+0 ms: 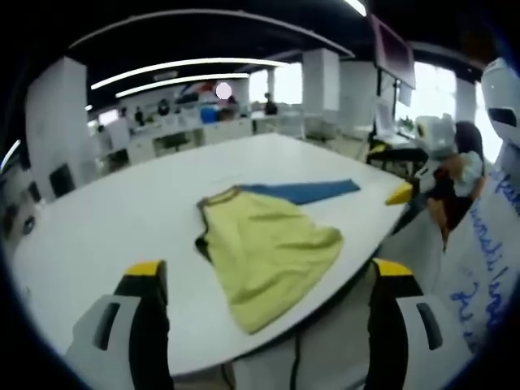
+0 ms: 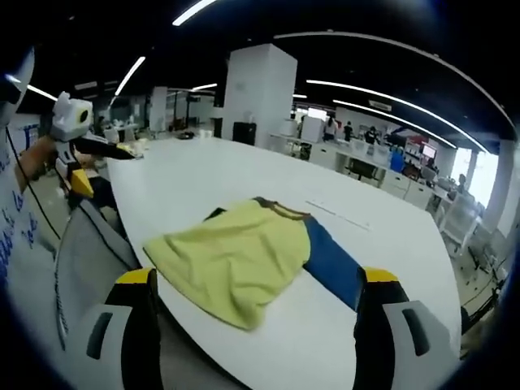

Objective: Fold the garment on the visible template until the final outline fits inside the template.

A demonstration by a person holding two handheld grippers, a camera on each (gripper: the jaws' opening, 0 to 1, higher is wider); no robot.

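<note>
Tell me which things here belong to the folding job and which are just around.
Job:
yellow sleeveless garment with dark trim
blue rectangular template sheet
left gripper, open
right gripper, open

Around:
large white table
desks and seated people in the office behind

Ceiling strip lights giving bright, even light; windows blowing out white. White table glaring softly, shadows staying faint. Fisheye bending straight lines at edges. Both views looking slightly soft, background blurring.
</note>
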